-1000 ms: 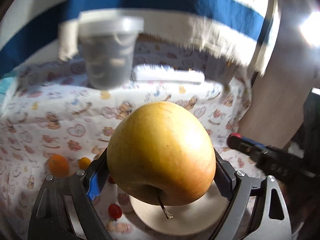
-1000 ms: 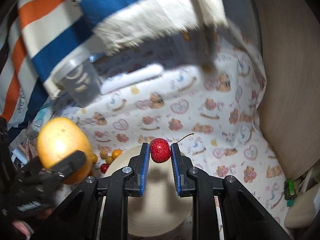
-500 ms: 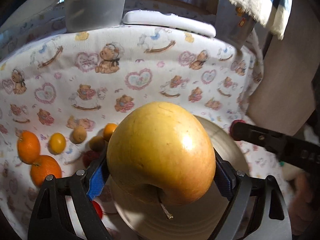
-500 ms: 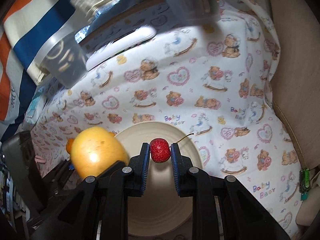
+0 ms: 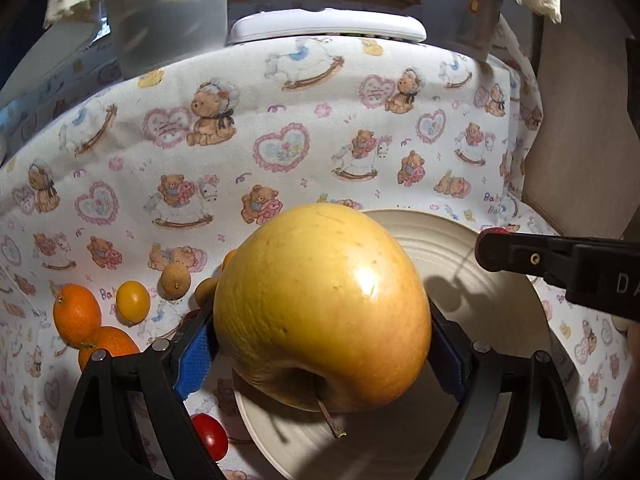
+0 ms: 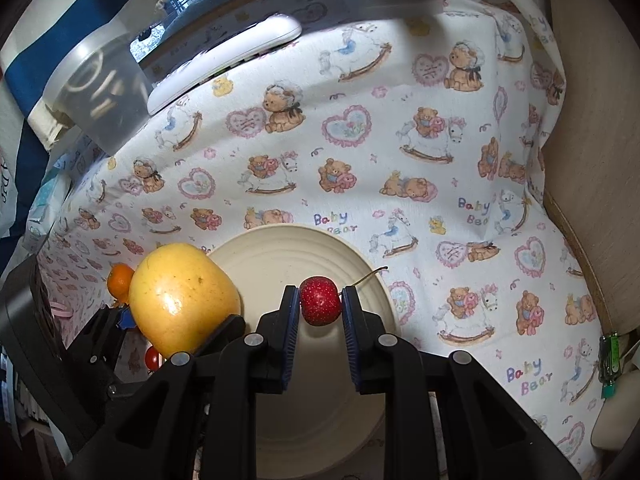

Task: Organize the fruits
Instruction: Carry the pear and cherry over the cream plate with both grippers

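Two tools are in my hands, each gripping one fruit over the cream plate [image 6: 280, 248] on the table. My left tool [image 5: 320, 344] has its jaws spread wide and clamped on a big yellow apple [image 5: 320, 304], blue pads pressed to both sides, stem pointing down toward me; the apple hangs above the plate's left edge. My right tool [image 6: 320, 300] is nearly closed, pinching a small red cherry [image 6: 320, 300] between its pads, its thin stem sticking out to the right, above the middle of the plate. From the left camera, the right tool's black finger reaches in from the right over the plate's far rim. To the left of the plate, on the teddy-bear cloth [image 5: 280, 120], lie two oranges [image 5: 76, 314] touching each other, a small yellow fruit [image 5: 133, 301] just beside them, a tan round fruit [image 5: 175, 280] a little farther right, and a red cherry tomato [image 5: 210, 436] close by the plate's near left edge. At the far side stand a clear plastic tub [image 6: 96, 92] and a white flat gadget [image 6: 224, 60].
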